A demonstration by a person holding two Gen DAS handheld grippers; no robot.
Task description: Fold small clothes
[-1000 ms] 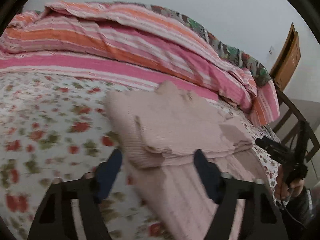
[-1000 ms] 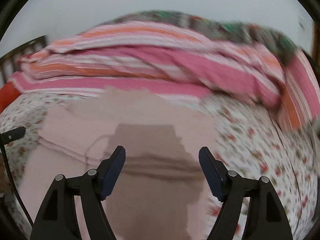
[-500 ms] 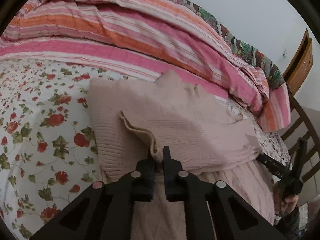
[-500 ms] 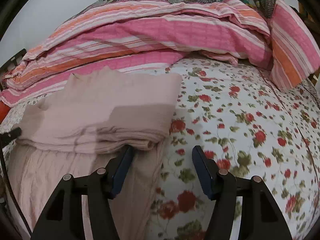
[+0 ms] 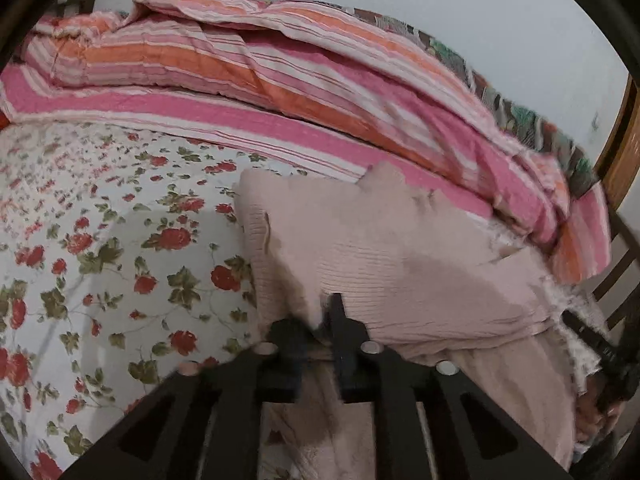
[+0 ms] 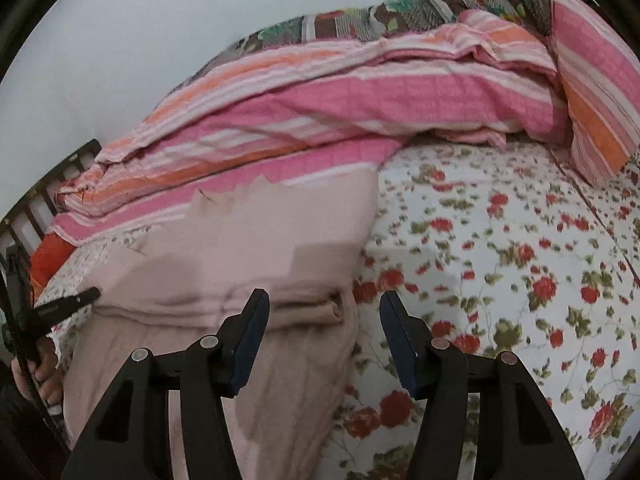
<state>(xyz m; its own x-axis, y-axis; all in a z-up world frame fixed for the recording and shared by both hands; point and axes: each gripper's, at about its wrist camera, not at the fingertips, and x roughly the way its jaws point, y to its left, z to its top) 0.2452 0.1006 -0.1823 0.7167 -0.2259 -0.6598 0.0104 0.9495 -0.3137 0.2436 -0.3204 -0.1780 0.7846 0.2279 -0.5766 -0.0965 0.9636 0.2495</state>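
- One bed (image 5: 100,240), spread with a rose-print sheet, fills both views; a striped pink-and-orange quilt (image 5: 280,92) is heaped along its far side.
- A pale pink knit garment (image 5: 380,256) lies on the sheet just in front of the quilt, its upper part folded back over the lower (layered edges face the cameras).
- The left tool (image 5: 316,328) sits nearly closed, its jaws having just eased apart a little, with a fold of the garment's near edge between the fingers.
- The right tool (image 6: 324,328) stands about half open over the garment's right-hand corner, gripping nothing.
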